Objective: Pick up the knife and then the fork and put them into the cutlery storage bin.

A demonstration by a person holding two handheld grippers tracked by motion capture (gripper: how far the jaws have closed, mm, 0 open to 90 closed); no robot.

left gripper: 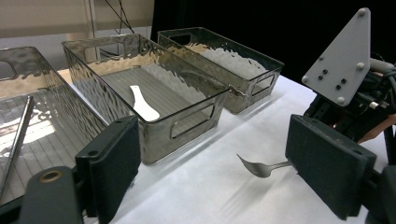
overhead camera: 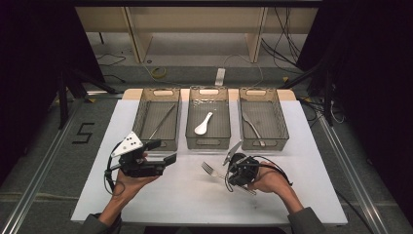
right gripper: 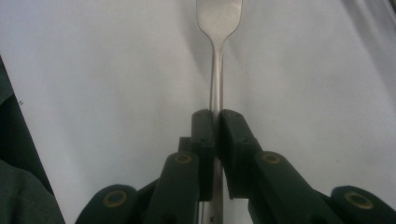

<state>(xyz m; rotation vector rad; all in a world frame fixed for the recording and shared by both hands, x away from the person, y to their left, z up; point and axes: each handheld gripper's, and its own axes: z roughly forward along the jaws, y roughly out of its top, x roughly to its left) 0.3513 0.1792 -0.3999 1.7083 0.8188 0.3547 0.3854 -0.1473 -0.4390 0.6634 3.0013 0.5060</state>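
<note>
The fork (right gripper: pixel 215 70) is being held clamped in the right gripper (right gripper: pixel 215 116) above the table (overhead camera: pixel 185 195), not yet binned; the left gripper (left gripper: pixel 210 163) is being kept apart, empty

The fork (overhead camera: pixel 210 169) is a plain metal utensil with a slim handle and a broad, shiny head. It is clamped by the handle between the jaws of the right tongs (right gripper: pixel 215 116), with the head (right gripper: pixel 219 16) extending straight out beyond the jaw tips. It is held roughly level over the white tabletop (overhead camera: pixel 185 195), tines pointing to the person's left, just in front of the middle bin (overhead camera: pixel 208 141).
</note>
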